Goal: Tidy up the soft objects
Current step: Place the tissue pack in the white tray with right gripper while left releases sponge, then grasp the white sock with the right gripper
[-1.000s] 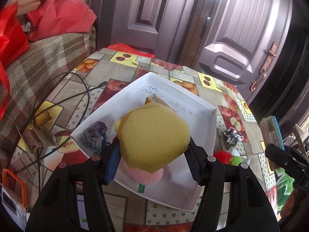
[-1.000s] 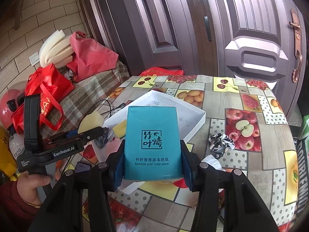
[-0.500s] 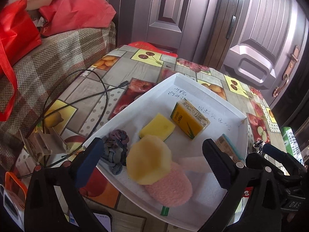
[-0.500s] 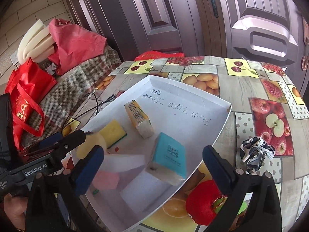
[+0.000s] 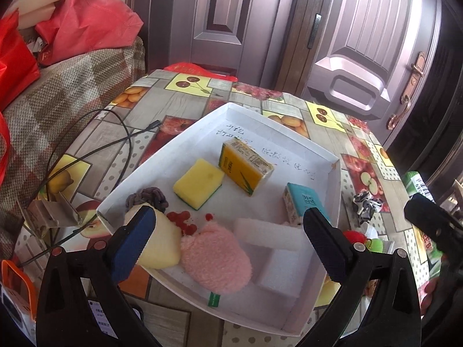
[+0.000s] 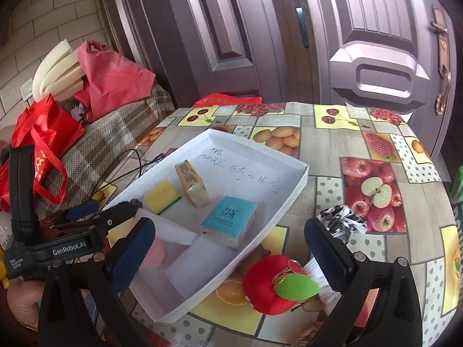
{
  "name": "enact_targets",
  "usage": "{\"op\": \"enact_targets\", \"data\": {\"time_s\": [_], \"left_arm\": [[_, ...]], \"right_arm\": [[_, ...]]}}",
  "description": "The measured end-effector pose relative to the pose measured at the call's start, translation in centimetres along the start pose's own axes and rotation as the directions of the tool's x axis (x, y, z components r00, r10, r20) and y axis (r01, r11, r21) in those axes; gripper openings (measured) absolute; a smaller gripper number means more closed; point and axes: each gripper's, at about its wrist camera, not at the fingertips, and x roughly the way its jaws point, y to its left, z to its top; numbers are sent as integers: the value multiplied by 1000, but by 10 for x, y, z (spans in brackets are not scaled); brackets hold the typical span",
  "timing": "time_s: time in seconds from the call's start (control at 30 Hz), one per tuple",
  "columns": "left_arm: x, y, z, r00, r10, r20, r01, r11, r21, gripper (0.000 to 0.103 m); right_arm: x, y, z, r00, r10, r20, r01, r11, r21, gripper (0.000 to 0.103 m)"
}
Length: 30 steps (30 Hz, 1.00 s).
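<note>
Left black plastic claw (image 5: 227, 234): two angled arms, blue ribbed pad on one finger, black ribbed pad on the other, silver screws at the joints. Right black plastic claw (image 6: 228, 247): same build. Left body carries white "GenRobot.AI" lettering. Dark red sleeve (image 6: 11, 322), thin bracelet at the wrist.

A lived-in home entryway is showing here: a heavy panelled metal front door (image 6: 376, 57) with a brass lever handle (image 6: 441, 66) is standing right behind a table (image 6: 361, 144) wearing a fruit-print oilcloth (cherries, apples, oranges). A plaid-covered sofa (image 5: 66, 95) is sitting beside it, carrying red shopping bags (image 6: 43, 133) and foam pieces (image 6: 58, 69) against a tiled wall (image 6: 52, 23)
</note>
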Motion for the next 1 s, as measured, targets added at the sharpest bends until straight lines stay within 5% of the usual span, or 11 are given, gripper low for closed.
{"op": "enact_targets", "data": {"time_s": [0.17,0.3,0.43,0.6,0.73,0.87,1.0], "left_arm": [[2,-39,-10,995,-90,-37,93,992,88,103],[9,-74,-26,982,-155,-104,172,968,182,103],[18,-104,-43,965,-187,-186,235,929,285,103],[21,-117,-52,958,-183,-220,252,906,340,103],[19,-119,-56,949,-210,-236,286,889,357,103],[11,-131,-66,917,-283,-283,378,845,379,99],[14,-155,-82,872,-330,-360,464,793,395,76]], "right_arm": [[-39,-68,4,988,-144,48,138,985,107,103],[-44,-102,-15,976,-219,-10,219,969,112,103],[-25,-112,-39,969,-201,-143,212,975,62,103],[4,-94,-50,964,-165,-209,156,986,-60,101],[37,-73,-50,949,-153,-275,114,982,-153,71],[67,-65,-61,912,-175,-371,97,971,-218,47],[45,-78,-57,941,-130,-313,88,986,-144,37]]}}
